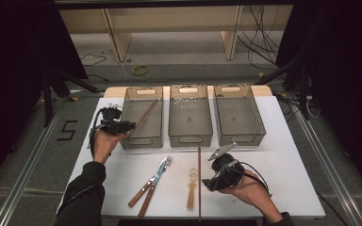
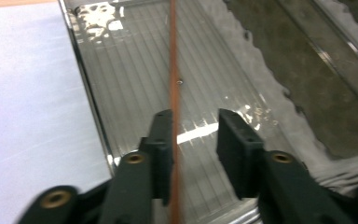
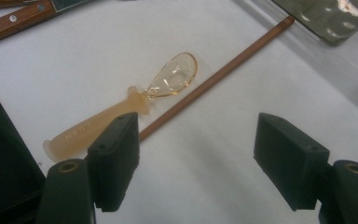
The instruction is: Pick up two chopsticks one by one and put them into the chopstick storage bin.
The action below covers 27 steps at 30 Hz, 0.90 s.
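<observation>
- Right gripper (image 1: 215,162) idles low over the desk (image 1: 287,188), fingers (image 3: 114,161) spread wide with nothing between them. Spoon (image 3: 121,109) and second chopstick (image 3: 214,77) lie just ahead on the desk; knife and fork (image 1: 153,183) are off to their left.
- Left gripper (image 2: 196,154) sits over the near end of the left bin (image 1: 141,117), fingers (image 2: 161,149) parted. The chopstick (image 2: 173,93) runs up between them, against the left finger and clear of the right one, so it's released, not clamped.
- In the high view the chopstick (image 1: 146,115) slants across the bin, far end up by the back wall. Can't tell if the near end is on the floor or propped on the rim.
- To finish the drop well: open a bit wider, back straight out along the stick and up so the left finger doesn't drag it out.
- Middle bin (image 1: 190,117) and right bin (image 1: 238,115) beyond look empty.
</observation>
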### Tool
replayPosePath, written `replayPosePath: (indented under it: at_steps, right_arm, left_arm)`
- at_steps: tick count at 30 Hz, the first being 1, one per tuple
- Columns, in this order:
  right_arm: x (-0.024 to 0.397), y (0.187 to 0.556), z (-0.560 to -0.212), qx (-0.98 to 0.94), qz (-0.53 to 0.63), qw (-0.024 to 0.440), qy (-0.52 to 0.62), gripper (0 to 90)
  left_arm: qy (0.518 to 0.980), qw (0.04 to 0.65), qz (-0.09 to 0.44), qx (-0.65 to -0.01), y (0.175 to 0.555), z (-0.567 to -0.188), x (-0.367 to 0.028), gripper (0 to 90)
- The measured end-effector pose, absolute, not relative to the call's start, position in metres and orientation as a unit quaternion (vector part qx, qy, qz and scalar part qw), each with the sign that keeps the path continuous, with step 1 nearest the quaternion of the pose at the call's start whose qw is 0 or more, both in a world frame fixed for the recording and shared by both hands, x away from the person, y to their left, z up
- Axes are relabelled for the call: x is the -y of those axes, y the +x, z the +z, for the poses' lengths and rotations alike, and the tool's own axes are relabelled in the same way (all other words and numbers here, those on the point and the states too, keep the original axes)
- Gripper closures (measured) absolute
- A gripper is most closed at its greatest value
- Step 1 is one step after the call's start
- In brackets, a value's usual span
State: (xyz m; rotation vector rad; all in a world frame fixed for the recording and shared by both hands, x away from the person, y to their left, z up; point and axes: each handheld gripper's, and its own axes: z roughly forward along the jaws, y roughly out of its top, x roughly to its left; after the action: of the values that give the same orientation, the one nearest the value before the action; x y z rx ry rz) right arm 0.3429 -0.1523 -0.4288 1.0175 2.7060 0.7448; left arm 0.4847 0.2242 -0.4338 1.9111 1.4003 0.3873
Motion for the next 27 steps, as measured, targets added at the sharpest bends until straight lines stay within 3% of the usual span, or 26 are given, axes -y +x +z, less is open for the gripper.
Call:
replayPosePath:
  at_steps: [7, 11, 27]
  right_arm:
    - [0.151, 0.343, -0.429, -0.903, 0.237, 0.084, 0.348, 32.5]
    - [0.147, 0.344, -0.432, -0.904, 0.229, 0.085, 0.352, 33.6]
    - [0.116, 0.35, -0.457, -0.917, 0.176, 0.072, 0.351, 35.4]
  left_arm:
    - [0.732, 0.418, 0.143, -0.519, 0.458, -0.421, -0.221, 37.8]
    - [0.734, 0.434, 0.152, -0.5, 0.432, -0.415, -0.217, 30.6]
    - [0.739, 0.477, 0.16, -0.448, 0.371, -0.44, -0.2, 22.5]
